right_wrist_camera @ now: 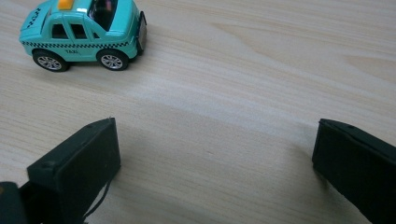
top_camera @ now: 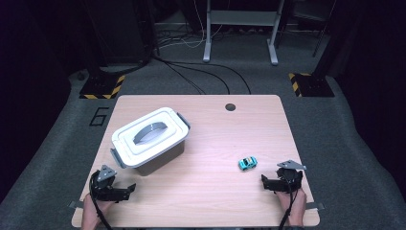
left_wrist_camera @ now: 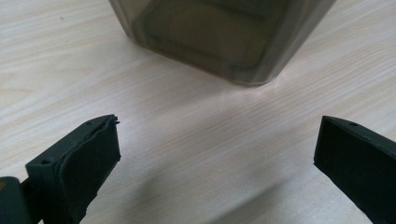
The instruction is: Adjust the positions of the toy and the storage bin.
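Note:
A small teal toy taxi (top_camera: 247, 163) with a yellow roof sign stands on the wooden table (top_camera: 210, 191), right of centre. In the right gripper view the taxi (right_wrist_camera: 84, 32) sits at the upper left, ahead of the jaws and apart from them. My right gripper (top_camera: 265, 183) rests near the front right corner, open and empty (right_wrist_camera: 215, 140). A smoky plastic box with a white lid and grey handle (top_camera: 149, 139) stands at the left. My left gripper (top_camera: 128, 190) lies in front of it, open and empty (left_wrist_camera: 217, 140), facing the box's lower corner (left_wrist_camera: 224, 42).
A dark cable hole (top_camera: 230, 107) sits near the table's far edge. Beyond the table are grey carpet, loose cables, a metal frame and two stands with yellow-black bases (top_camera: 101, 87) (top_camera: 311, 85). Bare wood lies between box and taxi.

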A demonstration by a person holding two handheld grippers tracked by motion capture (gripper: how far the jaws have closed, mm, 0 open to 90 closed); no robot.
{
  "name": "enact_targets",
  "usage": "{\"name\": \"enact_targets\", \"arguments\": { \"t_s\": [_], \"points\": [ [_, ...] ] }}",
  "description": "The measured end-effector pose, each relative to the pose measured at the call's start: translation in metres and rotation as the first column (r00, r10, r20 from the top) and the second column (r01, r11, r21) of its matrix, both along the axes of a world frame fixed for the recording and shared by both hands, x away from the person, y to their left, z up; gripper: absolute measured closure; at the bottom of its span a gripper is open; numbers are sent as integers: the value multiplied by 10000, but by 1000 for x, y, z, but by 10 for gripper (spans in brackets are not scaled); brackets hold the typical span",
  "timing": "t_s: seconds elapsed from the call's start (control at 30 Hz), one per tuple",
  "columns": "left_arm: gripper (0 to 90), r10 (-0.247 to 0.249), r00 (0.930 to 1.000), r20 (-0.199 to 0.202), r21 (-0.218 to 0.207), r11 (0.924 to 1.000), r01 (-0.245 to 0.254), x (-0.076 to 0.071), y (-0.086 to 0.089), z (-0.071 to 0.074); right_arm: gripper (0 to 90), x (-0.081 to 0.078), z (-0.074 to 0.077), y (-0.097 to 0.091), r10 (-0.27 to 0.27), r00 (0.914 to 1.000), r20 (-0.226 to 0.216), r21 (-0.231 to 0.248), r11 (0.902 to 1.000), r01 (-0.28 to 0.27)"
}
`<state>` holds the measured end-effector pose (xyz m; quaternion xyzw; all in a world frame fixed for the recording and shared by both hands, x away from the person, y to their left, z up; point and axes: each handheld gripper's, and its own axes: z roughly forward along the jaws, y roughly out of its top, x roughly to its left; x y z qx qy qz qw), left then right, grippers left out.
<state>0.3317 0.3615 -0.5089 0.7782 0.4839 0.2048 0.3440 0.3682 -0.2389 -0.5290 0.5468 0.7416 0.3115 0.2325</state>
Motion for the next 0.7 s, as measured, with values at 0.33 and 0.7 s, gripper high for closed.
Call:
{"name": "enact_targets", "arguments": {
  "t_s": [0.33, 0.7],
  "points": [
    [0, -440, 9990, 9, -48, 9990, 440, -6, 3, 26, 2, 0, 0, 0, -38, 10000, -10, 17, 10000, 38],
    [0, -858, 9946, 590, 16, 9963, 858, -8, -1, 73, 2, 0, 0, 0, 2, 10000, 1, 3, 10000, -2]
  ]
}}
